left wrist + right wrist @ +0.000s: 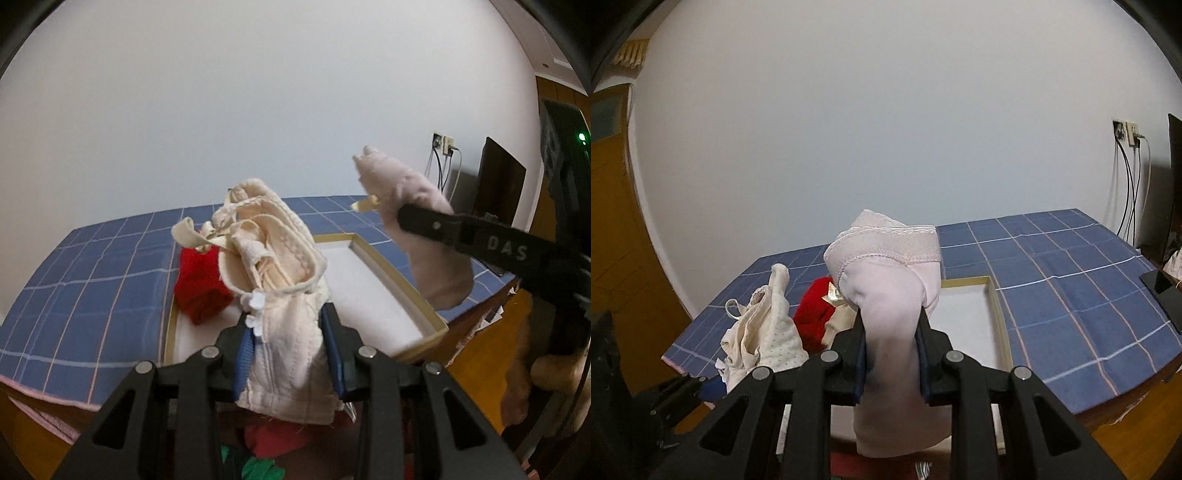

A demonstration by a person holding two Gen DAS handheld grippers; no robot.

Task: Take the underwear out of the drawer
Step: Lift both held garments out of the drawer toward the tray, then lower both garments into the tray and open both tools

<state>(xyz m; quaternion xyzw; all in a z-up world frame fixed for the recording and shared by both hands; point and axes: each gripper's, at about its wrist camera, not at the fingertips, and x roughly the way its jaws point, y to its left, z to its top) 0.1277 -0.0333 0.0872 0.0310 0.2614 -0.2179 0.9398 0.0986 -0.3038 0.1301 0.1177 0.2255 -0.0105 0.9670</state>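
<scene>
Clamping down hard at lower centre of the left wrist view, left gripper (291,350), blue pads pinching a cream bra (273,266) that stands up in a crumpled bundle between the jaws, straps flopping toward upper left. Gripping just as firmly at lower centre of the right wrist view, right gripper (892,354), jaws closed on pale pink underwear (886,295), waistband folded over on top, the rest of the fabric hanging below the pads. Showing again at right of the left view, that same pink piece, pinched by a black finger reaching in from the right edge.

Moving outward now: behind both bundles, a shallow white box (388,280) with a gold-coloured rim, sitting on a blue checked cloth (1071,295). Resting inside the box at its left end, a red garment (199,288), so one piece apparently delivered already. Box floor otherwise bare white toward the right.

Peeking in at the very bottom of the left view, more red and green fabric (266,454), possibly the drawer's remaining contents, though too cropped and dark to say for sure. Drawer itself not clearly visible.

Judging progress: two pieces lifted clear and airborne, neither set down yet; likely more left below to fetch.
</scene>
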